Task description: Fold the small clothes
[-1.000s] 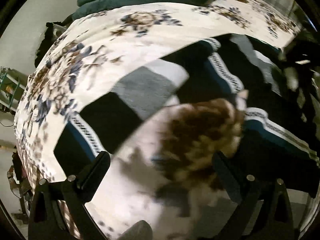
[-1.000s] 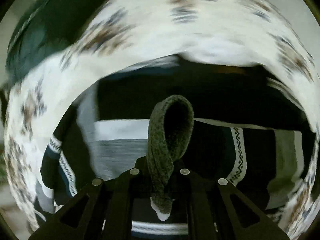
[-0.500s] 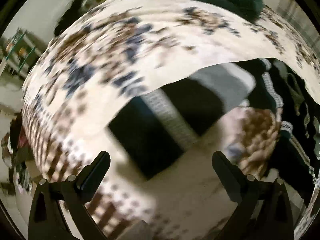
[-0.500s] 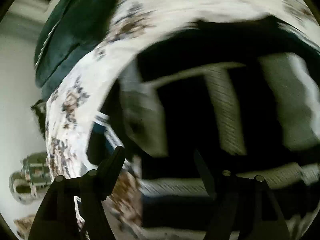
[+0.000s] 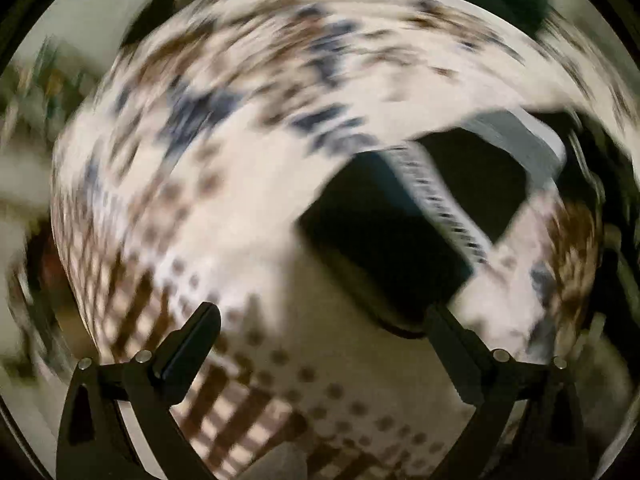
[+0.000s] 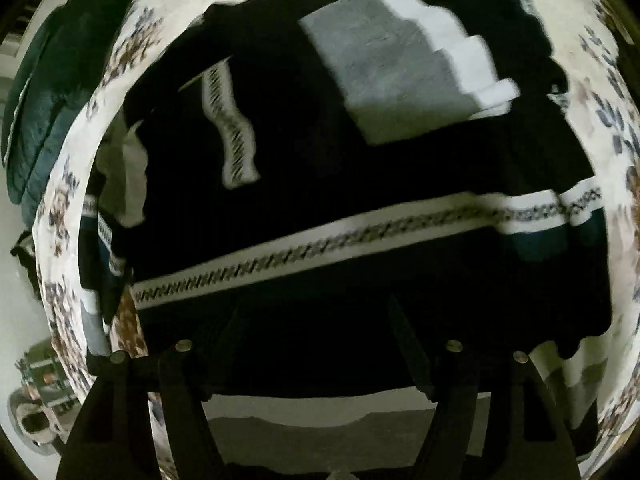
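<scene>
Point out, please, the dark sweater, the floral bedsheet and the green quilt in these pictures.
dark sweater (image 6: 340,240): right wrist view, on its white patterned stripe.
floral bedsheet (image 5: 240,160): left wrist view, on its blurred printed middle.
green quilt (image 6: 52,92): right wrist view, on its padded top.

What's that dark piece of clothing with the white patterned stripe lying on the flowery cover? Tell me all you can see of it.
The dark knit garment looks like a black sweater, spread mostly flat on the floral bedspread. A white band with a dark zigzag pattern crosses it; a grey and white block sits farther back. Teal shows near one end. Its left edge is rumpled. The open right gripper hangs over its near edge; contact is unclear.
</scene>
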### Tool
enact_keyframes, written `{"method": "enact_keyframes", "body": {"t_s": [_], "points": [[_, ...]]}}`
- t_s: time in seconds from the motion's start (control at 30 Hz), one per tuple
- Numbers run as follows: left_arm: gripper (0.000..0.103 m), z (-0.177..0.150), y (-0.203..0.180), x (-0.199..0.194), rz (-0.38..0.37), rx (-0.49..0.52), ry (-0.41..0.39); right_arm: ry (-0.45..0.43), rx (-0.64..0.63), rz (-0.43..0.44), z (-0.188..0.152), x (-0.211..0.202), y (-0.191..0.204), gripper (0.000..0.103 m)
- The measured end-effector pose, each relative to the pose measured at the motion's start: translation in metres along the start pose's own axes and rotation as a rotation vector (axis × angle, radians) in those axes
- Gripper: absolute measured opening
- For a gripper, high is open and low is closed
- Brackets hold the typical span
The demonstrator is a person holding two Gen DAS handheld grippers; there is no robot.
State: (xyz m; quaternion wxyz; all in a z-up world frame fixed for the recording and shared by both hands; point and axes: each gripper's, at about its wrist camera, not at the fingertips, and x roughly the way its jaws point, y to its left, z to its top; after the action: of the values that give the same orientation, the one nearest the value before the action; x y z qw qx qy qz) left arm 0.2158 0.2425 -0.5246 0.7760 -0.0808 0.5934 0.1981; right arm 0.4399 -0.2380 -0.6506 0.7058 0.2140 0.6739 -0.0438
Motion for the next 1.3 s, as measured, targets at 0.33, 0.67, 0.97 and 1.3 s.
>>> {"method": "enact_keyframes", "body": {"t_s": [0.33, 0.67, 0.97, 1.3], "points": [[0.010, 0.035, -0.037, 0.010, -0.001, 0.277, -0.122, 0.008, -0.109, -0.093, -0.011, 0.019, 0.052, 0.074], [0.033, 0.144, 0.102, 0.013, -0.200, -0.291, -0.163, 0.011, -0.081, -0.068, -0.005, 0.021, 0.049, 0.074], [0.069, 0.076, 0.111, 0.074, -0.571, -0.737, 0.032, 0.023, -0.031, -0.052, -0.002, 0.020, 0.026, 0.074], [0.006, 0.141, 0.086, 0.076, -0.479, -0.672, -0.153, 0.033, 0.020, -0.053, 0.006, 0.020, -0.005, 0.074]]}}
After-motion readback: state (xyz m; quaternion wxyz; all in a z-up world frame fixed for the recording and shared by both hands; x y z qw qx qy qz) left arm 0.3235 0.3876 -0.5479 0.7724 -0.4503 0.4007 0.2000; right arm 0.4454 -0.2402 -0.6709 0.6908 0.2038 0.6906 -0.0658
